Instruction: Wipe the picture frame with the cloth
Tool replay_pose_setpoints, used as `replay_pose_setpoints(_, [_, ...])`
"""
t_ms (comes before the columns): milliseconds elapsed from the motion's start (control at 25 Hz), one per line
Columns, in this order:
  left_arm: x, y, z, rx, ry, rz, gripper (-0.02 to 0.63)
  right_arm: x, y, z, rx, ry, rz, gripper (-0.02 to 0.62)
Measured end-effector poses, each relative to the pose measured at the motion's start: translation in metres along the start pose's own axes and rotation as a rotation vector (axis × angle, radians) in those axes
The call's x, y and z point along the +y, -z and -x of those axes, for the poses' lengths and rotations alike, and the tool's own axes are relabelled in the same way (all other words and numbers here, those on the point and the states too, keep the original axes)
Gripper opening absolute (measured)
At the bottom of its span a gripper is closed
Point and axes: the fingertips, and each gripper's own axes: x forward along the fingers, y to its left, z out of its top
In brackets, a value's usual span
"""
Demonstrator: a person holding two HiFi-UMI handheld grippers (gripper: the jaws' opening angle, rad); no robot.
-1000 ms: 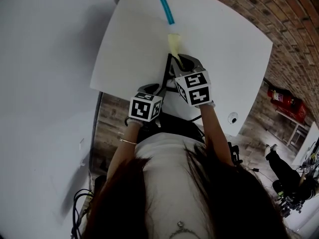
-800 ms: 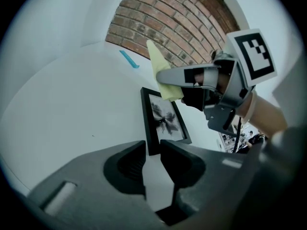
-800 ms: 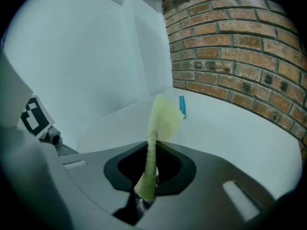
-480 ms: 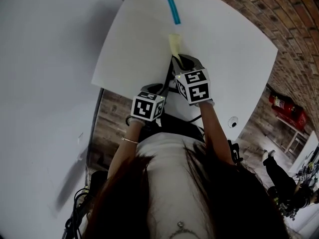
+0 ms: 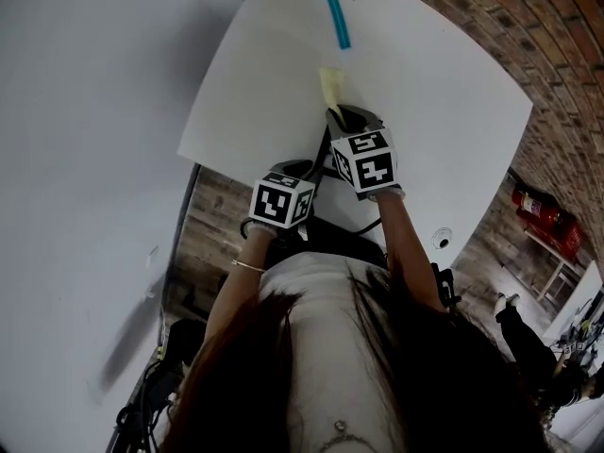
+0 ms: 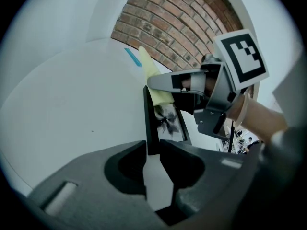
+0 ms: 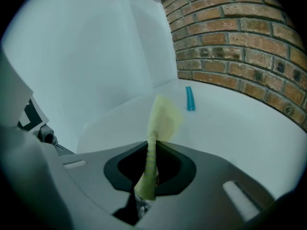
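White bench: round-cornered top, with a brick wall behind its far edge.

Frame: black-edged, holding a dark print. It sits at the near part of the bench, between the two grippers. It is seen almost edge-on from the left gripper view, so whether it lies flat or is tipped up cannot be settled.

Left gripper: the jaws have just been closing, and the frame's near black edge stands between them. Both jaws bear on that edge, so the frame is clamped.

Right gripper: positioned just beyond the left one, over the far part of the frame. The jaws are clenched on the cloth, which is pinched into a narrow fold between them.

Cloth: pale yellow. Its free end fans out past the right jaws towards the bench centre. In the left gripper view it appears to lie against the frame's upper face, but contact is not certain.

Blue tube: lies on the bench beyond the cloth, apart from it and near the far edge.
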Motion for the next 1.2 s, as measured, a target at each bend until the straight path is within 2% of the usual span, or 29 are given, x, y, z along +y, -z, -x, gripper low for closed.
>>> replay_pose_setpoints(1200, [0.002, 0.0, 0.0, 0.0, -0.001, 0.028, 0.117, -0.009, 0.005, -0.007, 0.019, -0.01, -0.058, 0.034])
